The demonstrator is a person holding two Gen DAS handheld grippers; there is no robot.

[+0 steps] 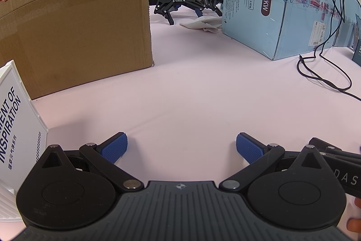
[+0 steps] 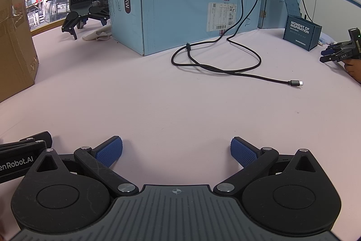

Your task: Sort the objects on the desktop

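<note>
**Tools idle over bare table, nothing picked yet**

Left tool (image 1: 181, 148): blue pads spread wide apart, nothing between them. It hangs low over the pale pink table (image 1: 203, 94). A white storage box (image 1: 20, 128) printed "MOMENT OF INSPIRATION" stands just beside it at its left; a brown carton (image 1: 79, 22) rises behind that.

Right tool (image 2: 176, 151): pads likewise wide apart, empty, low over the same cloth. The two tools sit side by side; each shows at the edge of the other's view.

Candidate items, right wrist view: a black USB cable (image 2: 216, 64) lies in a loose loop near the middle of the table, its plug end (image 2: 295, 83) free and pointing right, its other end running up over the light blue carton (image 2: 180, 3). A dark blue storage box (image 2: 301, 34) with the same lettering stands at the far right. Crumpled white cloth (image 2: 97, 34) lies at the carton's left corner, near a spare gripper (image 2: 79, 12) parked on the table. Another handheld gripper (image 2: 340, 53) shows at the right edge, held by a hand.

Judgement: start of the sort, approach step; nothing grasped. The cable is the nearest loose item, well ahead of the right tool. Next move likely calls for reaching forward and closing on the cable near the plug. A thin cord flat on cloth needs a low, square pinch, and the hanging end may drag.
</note>
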